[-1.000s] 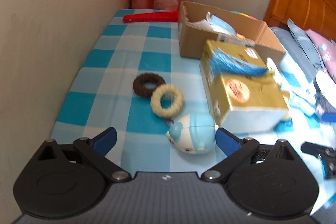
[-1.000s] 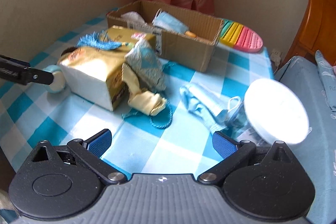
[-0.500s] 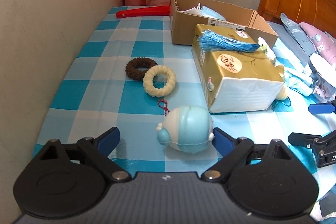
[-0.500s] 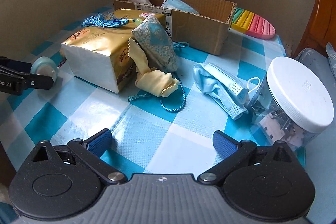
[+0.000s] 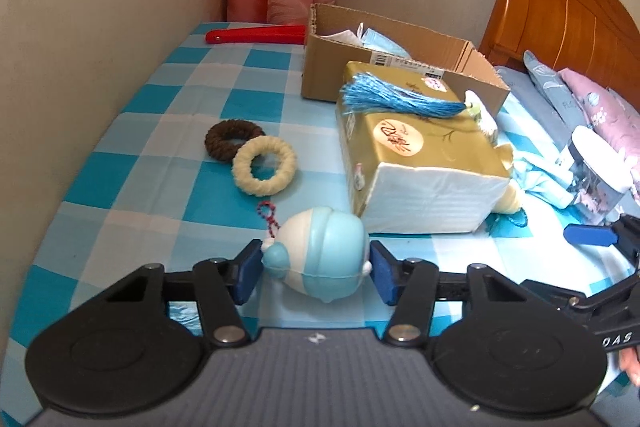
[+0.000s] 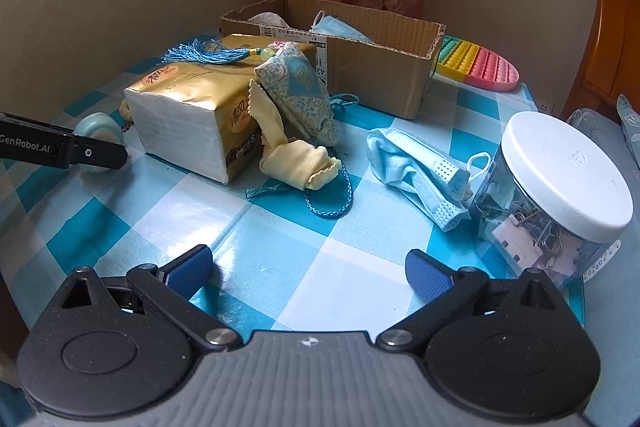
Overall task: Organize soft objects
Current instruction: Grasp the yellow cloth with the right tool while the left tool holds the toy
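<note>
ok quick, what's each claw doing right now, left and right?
Left claw: jaws have just been closing, pads now against the blue and white squishy toy between them.
Right claw: open, nothing between its pads.

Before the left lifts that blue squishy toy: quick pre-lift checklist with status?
1. Blue-and-white toy between the left gripper pads: ok; jaws have just been closing.
2. Both pads pressing it: ok, touching each side.
3. Toy's red bead chain free of the cream ring: ok, apart.
4. Cardboard box has room: cannot tell.
5. Right gripper empty: ok, open over bare cloth.
</note>
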Tool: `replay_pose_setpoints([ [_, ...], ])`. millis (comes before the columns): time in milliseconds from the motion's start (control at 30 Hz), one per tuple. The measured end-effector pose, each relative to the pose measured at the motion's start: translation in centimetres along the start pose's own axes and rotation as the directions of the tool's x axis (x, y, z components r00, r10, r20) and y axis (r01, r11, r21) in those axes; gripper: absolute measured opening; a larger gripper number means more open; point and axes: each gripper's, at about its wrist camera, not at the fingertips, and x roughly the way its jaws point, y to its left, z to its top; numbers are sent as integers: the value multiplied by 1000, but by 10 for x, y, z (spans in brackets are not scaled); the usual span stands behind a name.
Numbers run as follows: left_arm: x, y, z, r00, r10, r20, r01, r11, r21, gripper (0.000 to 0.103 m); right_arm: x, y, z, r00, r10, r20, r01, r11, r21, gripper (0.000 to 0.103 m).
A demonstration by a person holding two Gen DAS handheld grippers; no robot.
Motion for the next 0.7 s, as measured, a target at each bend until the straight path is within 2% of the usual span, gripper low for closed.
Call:
replay_pose_setpoints([
  [133,1,-1,1,1000,-3,2,3,1000,2,54,-1,0,-1,1000,0,9,0,1000,2,103],
  [333,-3,3,-2,999,50,15,-50,999,17,54,4,0,8,1000,10,-28,-10,1000,-8,103],
  [500,-2,6,-3,999,47,16,-47,999,3,54,7,2,20,998,56,-33,-57,997,-51,103],
  [700,-1,7,-2,999,42,15,-42,999,-3,54,14,5,39,999,32,-9,-33,989,-145,103],
])
